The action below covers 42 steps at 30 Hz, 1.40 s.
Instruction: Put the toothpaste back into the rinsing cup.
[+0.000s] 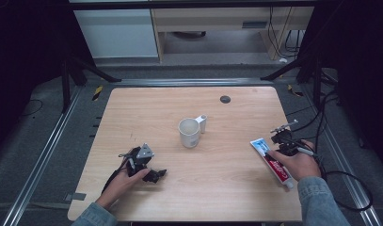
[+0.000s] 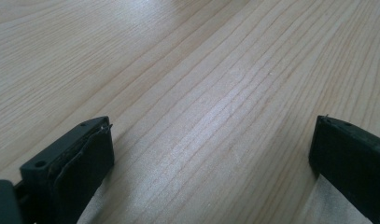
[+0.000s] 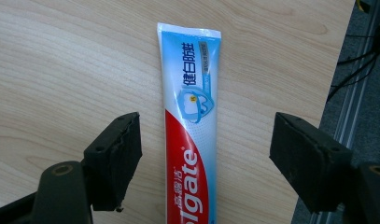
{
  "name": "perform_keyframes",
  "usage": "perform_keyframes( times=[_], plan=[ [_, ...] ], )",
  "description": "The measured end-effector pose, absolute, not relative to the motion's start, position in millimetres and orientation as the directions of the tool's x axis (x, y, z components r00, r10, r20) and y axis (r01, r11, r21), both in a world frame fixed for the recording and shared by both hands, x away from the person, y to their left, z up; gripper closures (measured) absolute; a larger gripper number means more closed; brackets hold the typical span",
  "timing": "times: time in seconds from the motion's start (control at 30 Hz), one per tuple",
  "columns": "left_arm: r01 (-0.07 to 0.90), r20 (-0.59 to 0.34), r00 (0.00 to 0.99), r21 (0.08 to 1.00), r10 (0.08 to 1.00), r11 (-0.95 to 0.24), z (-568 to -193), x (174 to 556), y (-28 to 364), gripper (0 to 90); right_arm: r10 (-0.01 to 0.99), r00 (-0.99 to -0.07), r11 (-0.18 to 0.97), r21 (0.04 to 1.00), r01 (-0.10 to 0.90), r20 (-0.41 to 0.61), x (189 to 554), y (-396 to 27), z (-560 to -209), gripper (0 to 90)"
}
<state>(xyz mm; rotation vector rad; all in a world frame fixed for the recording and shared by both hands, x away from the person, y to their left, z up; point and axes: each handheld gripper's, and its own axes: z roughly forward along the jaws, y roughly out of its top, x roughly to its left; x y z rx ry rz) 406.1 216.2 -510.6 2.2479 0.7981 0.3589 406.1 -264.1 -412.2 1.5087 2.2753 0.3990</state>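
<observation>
Toothpaste lies flat near the right edge of the table, straight under the right tongs. Its long side runs the same way the tongs point, so one jaw stands on each side of it. The jaws are apart and do not touch the tube. The left tongs are wide open over bare wood, far from the tube. The right hand is the near one.

My black claws, red, white and pale blue toothpaste tube, cream mug, pale striped wood-grain surface.
</observation>
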Motion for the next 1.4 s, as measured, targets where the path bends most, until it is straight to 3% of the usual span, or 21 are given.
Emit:
perform_keyframes(
  times=[0.47, 0.73, 1.4],
  plan=[
    [0.439, 0.021, 0.771, 0.707, 0.636, -0.555, -510.6, 406.3, 216.3, 0.0, 0.910, -0.388, 0.415, 0.354, 0.838, -0.148, 426.2, -256.5, -416.3, 31.9],
    [0.439, 0.021, 0.771, 0.707, 0.637, -0.554, -510.6, 406.2, 216.3, 0.0, 0.913, -0.385, 0.407, 0.295, 0.864, -0.135, 440.3, -258.1, -436.8, 36.0],
    [0.439, 0.021, 0.771, 0.707, 0.637, -0.555, -510.6, 406.3, 216.3, 0.0, 0.918, -0.385, 0.397, 0.210, 0.893, -0.096, 461.3, -254.4, -466.4, 37.6]
  ],
)
